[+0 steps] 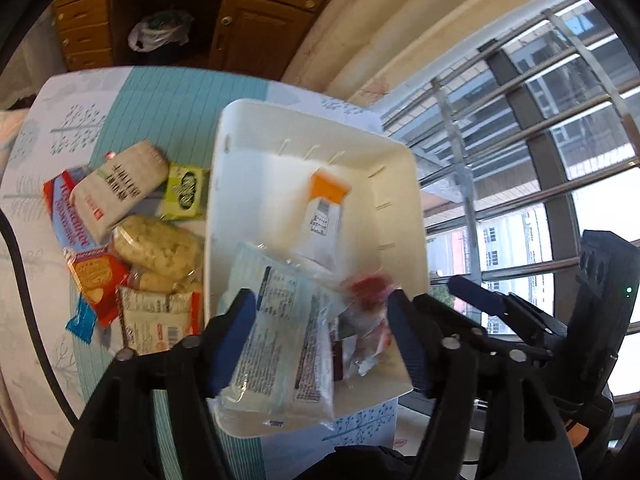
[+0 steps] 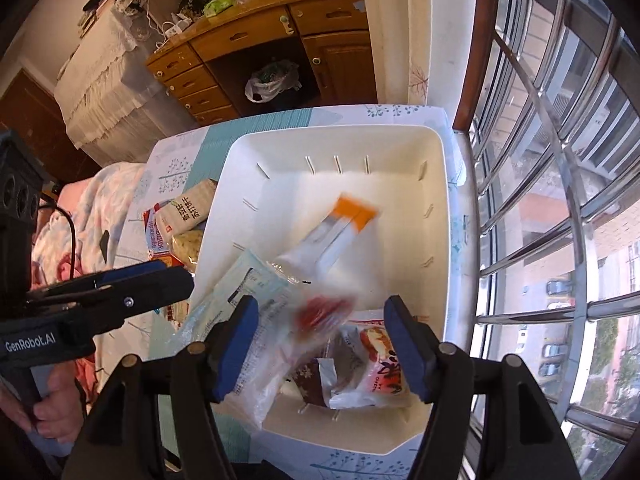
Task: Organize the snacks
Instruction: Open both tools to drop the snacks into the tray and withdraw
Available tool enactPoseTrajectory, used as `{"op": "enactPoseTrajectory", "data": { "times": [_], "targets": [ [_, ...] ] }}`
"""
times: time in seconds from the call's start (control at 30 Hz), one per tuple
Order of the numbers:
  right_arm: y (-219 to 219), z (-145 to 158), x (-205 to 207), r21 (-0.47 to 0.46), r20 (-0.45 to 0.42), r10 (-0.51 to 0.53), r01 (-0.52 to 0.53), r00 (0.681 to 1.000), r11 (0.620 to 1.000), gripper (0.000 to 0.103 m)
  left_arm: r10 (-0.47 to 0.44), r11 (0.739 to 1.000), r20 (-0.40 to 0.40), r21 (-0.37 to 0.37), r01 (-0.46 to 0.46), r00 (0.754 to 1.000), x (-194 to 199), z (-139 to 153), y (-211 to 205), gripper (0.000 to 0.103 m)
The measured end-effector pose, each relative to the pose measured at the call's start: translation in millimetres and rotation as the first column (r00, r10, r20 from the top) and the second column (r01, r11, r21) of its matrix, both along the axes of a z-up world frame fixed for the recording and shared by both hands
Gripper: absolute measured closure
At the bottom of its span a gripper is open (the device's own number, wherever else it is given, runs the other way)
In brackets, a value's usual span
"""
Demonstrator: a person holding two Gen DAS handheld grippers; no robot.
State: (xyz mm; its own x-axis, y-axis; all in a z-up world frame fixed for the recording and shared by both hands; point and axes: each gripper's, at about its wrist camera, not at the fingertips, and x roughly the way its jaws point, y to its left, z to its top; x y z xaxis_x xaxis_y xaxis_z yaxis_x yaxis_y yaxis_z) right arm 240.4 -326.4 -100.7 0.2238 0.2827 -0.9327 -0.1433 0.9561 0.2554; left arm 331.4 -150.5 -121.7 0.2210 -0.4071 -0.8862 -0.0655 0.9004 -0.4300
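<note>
A white plastic bin (image 1: 392, 184) (image 2: 440, 184) stands on the patterned tablecloth. Inside lie an orange-topped white packet (image 1: 324, 216) (image 2: 340, 228), a pale blue clear-wrapped packet (image 1: 280, 332) (image 2: 248, 296) leaning over the near rim, a red-filled clear packet (image 1: 368, 288) (image 2: 324, 308) and a red and white snack bag (image 2: 376, 364). My left gripper (image 1: 320, 344) is open above the bin's near end. My right gripper (image 2: 320, 344) is open above the same end. Neither holds anything. Loose snacks (image 1: 132, 236) lie left of the bin.
The pile left of the bin holds a white packet (image 1: 120, 188), a green one (image 1: 186, 192), a clear bag of crackers (image 1: 160, 252) and red packets (image 1: 100, 276). A barred window (image 2: 560, 200) runs along the right. A wooden desk (image 2: 260, 52) stands beyond the table.
</note>
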Motion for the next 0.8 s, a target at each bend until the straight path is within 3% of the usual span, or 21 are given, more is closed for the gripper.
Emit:
{"op": "enactPoseTrajectory", "data": {
  "times": [0.07, 0.43, 0.8],
  "targets": [
    [0, -1, 2, 0.004, -0.006, -0.006, 0.006, 1.000, 1.000, 0.030, 0.014, 1.000, -0.019, 0.011, -0.014, 1.000, -3, -3, 5, 0.027],
    [12, -3, -5, 0.061, -0.039, -0.041, 0.043, 0.998, 0.997, 0.029, 0.043, 0.999, 0.004, 0.027, -0.043, 0.999, -30, 6, 23, 0.025],
    [31, -15, -31, 0.129, -0.151, -0.120, 0.140, 0.981, 0.982, 0.029, 0.086, 0.996, -0.018, 0.023, -0.085, 0.996, -78, -2, 65, 0.025]
  ]
}}
